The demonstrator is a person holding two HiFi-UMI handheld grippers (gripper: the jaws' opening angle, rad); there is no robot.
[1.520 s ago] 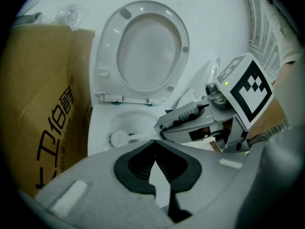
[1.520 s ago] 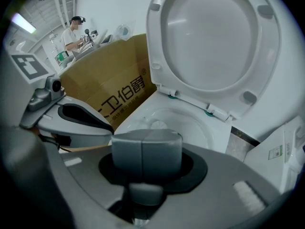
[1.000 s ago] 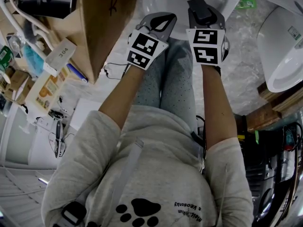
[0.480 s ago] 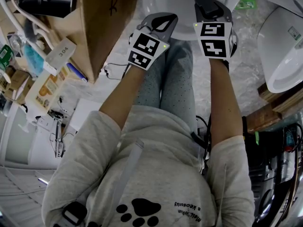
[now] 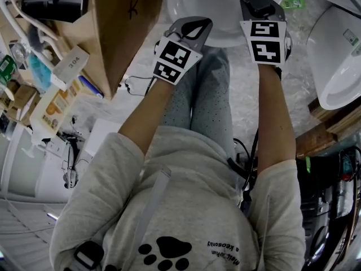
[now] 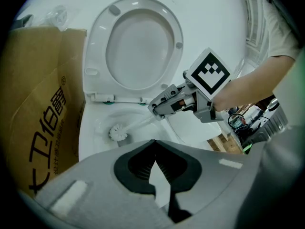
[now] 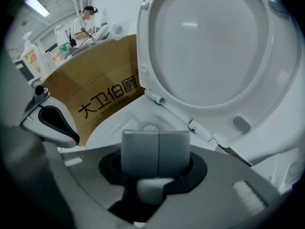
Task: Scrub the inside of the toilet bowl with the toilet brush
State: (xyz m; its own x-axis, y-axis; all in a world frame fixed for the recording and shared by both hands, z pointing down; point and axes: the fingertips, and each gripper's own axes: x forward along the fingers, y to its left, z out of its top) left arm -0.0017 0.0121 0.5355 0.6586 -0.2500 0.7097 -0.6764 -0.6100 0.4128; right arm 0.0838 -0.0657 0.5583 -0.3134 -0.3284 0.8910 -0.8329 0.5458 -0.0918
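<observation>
The toilet's seat and lid point(image 6: 138, 46) are raised together, so the toilet bowl point(image 6: 90, 128) lies open to be scrubbed. A tall cardboard box point(image 6: 43, 104) printed with characters stands just beside the bowl on its left, leaving working room only from the front and right.

The right gripper point(image 6: 154, 109) is reached out over the bowl's rim with its jaws pressed together on the white handle of the toilet brush point(image 6: 117, 132). The handle is slanted downward so that the bristled head is set low inside the bowl, against the left wall. That angle is judged to suit sweeping the curved inner surface.

The left gripper point(image 6: 153, 144) is held back in front of the bowl. Its jaws are drawn together at the tips with nothing between them, apparently to stay clear of the stroke.

The floor point(image 5: 248, 95) is mottled grey. A second white ceramic fixture point(image 5: 338, 61), possibly another toilet or a basin, rests to the right above some timber point(image 5: 327, 129). Crowded shelves point(image 5: 34, 95) are seen on the left, and another person point(image 7: 83, 25) stands well away in the background.
</observation>
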